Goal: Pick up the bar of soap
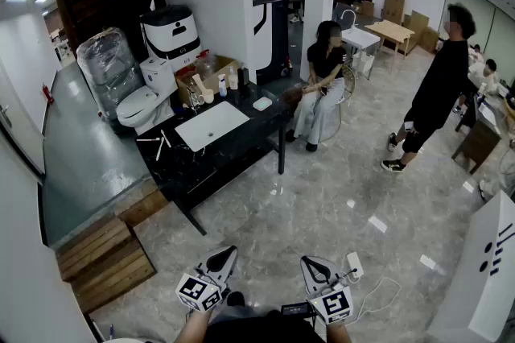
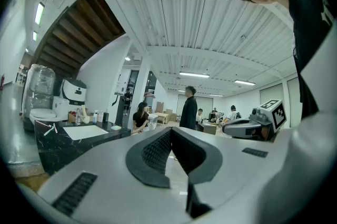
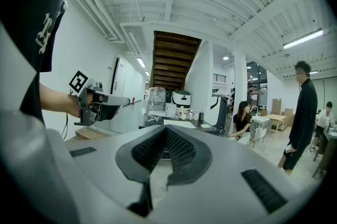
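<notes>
The bar of soap (image 1: 262, 103) is a small pale block lying on the black table (image 1: 201, 172), just right of the white sink basin (image 1: 211, 125). It is a tiny pale spot in the left gripper view (image 2: 116, 127) and the right gripper view (image 3: 205, 125). Both grippers hang low by the person's body, several steps from the table. My left gripper (image 1: 222, 258) is shut, its jaws (image 2: 171, 131) meeting with nothing between them. My right gripper (image 1: 314, 265) is shut and empty as well (image 3: 166, 128). Both point roughly toward the table.
Bottles and a cardboard box (image 1: 211, 76) crowd the table's far end, with a toilet (image 1: 143, 101) and a wrapped water jug (image 1: 109, 68) behind. A seated person (image 1: 322, 84) is by the table's right end; another person (image 1: 438, 92) stands farther right. Wooden steps (image 1: 105, 261) lie left, a power strip (image 1: 354, 265) on the floor.
</notes>
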The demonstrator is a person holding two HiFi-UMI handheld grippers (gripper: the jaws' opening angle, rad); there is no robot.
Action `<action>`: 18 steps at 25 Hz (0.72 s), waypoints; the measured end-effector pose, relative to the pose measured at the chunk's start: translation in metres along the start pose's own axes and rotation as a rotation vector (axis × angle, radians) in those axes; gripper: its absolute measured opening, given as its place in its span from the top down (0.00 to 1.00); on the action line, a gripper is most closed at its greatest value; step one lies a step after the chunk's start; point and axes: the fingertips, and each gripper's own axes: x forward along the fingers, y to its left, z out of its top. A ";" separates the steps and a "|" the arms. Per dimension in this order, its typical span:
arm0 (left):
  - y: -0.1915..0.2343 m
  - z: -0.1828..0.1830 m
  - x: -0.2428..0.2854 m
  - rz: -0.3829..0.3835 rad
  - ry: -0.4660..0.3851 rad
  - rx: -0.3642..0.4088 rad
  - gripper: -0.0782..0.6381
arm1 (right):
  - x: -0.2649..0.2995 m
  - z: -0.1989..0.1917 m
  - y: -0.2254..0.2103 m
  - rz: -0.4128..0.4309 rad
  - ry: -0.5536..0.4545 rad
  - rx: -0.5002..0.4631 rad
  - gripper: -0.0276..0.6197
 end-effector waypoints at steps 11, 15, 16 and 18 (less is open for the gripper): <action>-0.018 -0.005 0.007 0.030 0.007 0.002 0.88 | -0.015 -0.009 -0.011 0.020 0.007 0.008 0.94; -0.024 -0.009 0.012 0.032 0.010 -0.001 0.88 | -0.018 -0.015 -0.019 0.024 0.005 0.024 0.94; -0.025 -0.010 0.013 0.032 0.011 -0.002 0.88 | -0.018 -0.015 -0.022 0.026 -0.002 0.032 0.94; -0.025 -0.010 0.017 0.035 0.009 -0.008 0.88 | -0.016 -0.016 -0.029 0.023 -0.012 0.044 0.94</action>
